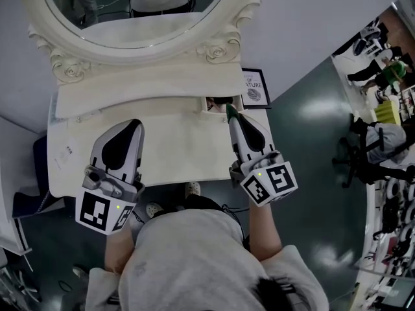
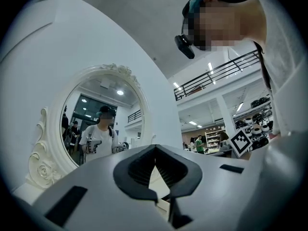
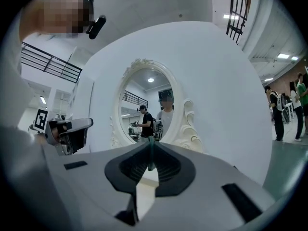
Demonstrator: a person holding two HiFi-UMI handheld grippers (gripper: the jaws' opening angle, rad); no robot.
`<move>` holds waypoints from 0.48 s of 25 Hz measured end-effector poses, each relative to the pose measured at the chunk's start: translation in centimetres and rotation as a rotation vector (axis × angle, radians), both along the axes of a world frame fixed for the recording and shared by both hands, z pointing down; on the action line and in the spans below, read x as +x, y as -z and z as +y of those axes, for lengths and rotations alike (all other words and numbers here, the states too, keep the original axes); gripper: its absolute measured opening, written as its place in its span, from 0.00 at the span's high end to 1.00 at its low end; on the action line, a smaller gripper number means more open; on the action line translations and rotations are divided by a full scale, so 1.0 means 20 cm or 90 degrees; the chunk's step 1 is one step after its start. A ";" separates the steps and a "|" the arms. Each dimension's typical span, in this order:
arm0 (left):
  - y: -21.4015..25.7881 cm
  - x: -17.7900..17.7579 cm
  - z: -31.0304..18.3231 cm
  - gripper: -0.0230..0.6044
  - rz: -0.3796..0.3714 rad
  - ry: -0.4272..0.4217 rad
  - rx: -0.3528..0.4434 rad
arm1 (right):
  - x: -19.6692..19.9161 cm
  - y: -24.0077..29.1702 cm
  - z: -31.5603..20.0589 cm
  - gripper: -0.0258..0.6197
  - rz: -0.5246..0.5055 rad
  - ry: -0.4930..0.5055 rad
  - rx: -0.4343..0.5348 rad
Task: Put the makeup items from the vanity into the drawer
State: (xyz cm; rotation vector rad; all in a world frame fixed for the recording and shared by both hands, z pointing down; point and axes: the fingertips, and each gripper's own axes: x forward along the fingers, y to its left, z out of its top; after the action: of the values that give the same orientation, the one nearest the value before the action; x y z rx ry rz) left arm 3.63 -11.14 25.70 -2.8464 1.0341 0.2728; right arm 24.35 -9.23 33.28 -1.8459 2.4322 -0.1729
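A cream vanity with an oval mirror stands before me. My right gripper is shut on a thin green makeup pencil, whose tip sticks out past the fingertips. That tip hangs just in front of a small open drawer in the vanity's raised back shelf, which holds dark items. The pencil stands upright between the closed jaws of the right gripper. My left gripper hovers over the left half of the tabletop, jaws closed tip to tip with nothing between them.
A framed print leans at the shelf's right end, beside the drawer. Right of the vanity lie dark green floor and an office chair. The mirror reflects people standing behind. The person's torso fills the bottom of the head view.
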 end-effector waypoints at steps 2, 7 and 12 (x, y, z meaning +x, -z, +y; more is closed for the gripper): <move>0.00 0.04 0.00 0.94 -0.001 -0.001 0.001 | 0.06 -0.02 -0.02 0.91 0.009 -0.003 -0.007; -0.01 0.10 -0.03 0.94 -0.002 0.014 -0.001 | 0.17 -0.10 -0.07 0.91 0.033 0.000 -0.033; -0.03 0.13 -0.05 0.94 -0.003 0.038 -0.008 | 0.23 -0.22 -0.12 0.91 0.053 0.021 -0.072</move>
State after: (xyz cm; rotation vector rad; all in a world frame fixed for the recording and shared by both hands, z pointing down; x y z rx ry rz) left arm 6.31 -12.18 26.39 -2.8209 1.1209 0.2544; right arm 28.96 -11.72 37.77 -1.8963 2.5598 -0.2459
